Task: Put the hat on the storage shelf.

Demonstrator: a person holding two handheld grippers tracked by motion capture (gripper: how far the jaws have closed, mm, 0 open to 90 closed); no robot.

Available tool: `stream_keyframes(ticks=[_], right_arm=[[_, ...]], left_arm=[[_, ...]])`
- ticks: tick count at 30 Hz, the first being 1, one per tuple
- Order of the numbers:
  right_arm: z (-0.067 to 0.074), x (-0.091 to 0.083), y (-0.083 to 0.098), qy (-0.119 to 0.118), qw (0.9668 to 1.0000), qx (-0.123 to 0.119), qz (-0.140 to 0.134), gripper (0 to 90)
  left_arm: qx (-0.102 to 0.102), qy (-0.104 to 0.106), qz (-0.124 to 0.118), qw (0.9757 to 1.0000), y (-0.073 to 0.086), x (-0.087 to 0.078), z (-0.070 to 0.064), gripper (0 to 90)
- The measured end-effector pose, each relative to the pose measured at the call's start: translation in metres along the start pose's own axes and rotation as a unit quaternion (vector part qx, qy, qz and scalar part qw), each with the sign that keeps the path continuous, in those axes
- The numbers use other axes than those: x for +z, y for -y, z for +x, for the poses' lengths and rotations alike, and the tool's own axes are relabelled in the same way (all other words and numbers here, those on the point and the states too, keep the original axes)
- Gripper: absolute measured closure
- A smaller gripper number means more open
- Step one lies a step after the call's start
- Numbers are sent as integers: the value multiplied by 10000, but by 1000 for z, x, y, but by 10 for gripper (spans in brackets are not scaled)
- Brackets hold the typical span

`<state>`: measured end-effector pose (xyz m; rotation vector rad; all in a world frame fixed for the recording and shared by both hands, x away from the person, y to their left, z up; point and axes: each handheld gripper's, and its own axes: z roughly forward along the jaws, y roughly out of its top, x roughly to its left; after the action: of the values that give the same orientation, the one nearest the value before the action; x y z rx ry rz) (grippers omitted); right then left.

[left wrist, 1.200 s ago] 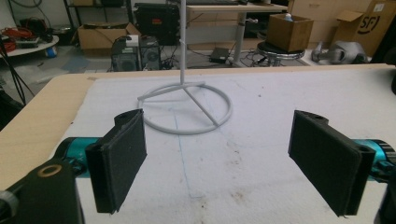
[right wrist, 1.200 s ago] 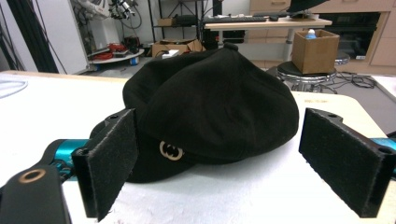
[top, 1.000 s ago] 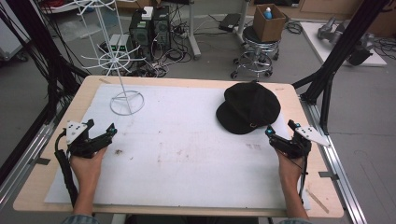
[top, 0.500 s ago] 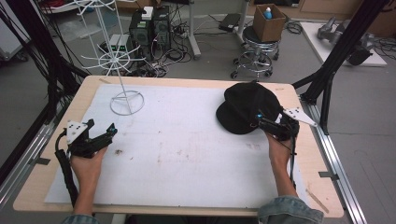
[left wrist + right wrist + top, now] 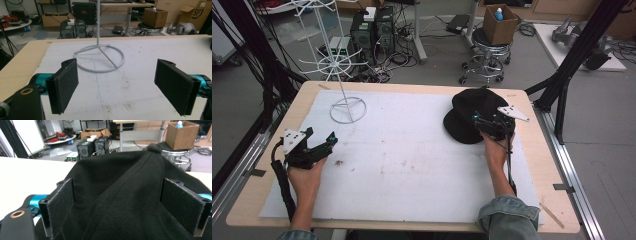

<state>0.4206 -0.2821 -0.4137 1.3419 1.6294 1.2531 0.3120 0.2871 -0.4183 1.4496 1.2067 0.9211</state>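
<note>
At the far right of the bench (image 5: 272, 200), a black hat (image 5: 467, 115) lies on the white mat (image 5: 412, 165). The right hand-held gripper (image 5: 479, 121) sits over the hat's near side, jaws spread wide with the black fabric between them (no pinch visible). Near the left edge, the left hand-held gripper (image 5: 332, 139) rests on the mat, jaws wide and empty, facing the white wire stand (image 5: 100, 57).

Black cap (image 5: 472, 117), table's far right
</note>
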Motion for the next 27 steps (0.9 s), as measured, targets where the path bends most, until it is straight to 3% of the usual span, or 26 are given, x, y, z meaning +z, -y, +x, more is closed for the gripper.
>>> stream_keyframes(ticks=[4, 7, 13, 15, 16, 23, 27], right_arm=[[4, 8, 4, 234, 9997, 29, 87, 145], [1, 12, 8, 209, 9994, 159, 224, 197], [1, 13, 8, 265, 9992, 0, 295, 431], [0, 13, 8, 283, 9991, -14, 308, 466], [1, 13, 8, 303, 9989, -70, 357, 554], [7, 8, 3, 344, 9988, -283, 185, 802], [7, 4, 0, 197, 9995, -234, 8, 853]], left_arm=[[-2, 7, 5, 10000, 0, 0, 0, 194], [1, 16, 9, 10000, 0, 0, 0, 194], [10, 16, 21, 10000, 0, 0, 0, 195], [12, 14, 18, 10000, 0, 0, 0, 195], [10, 20, 25, 10000, 0, 0, 0, 196], [12, 20, 17, 10000, 0, 1, 0, 196], [4, 19, 23, 10000, 0, 1, 0, 196]])
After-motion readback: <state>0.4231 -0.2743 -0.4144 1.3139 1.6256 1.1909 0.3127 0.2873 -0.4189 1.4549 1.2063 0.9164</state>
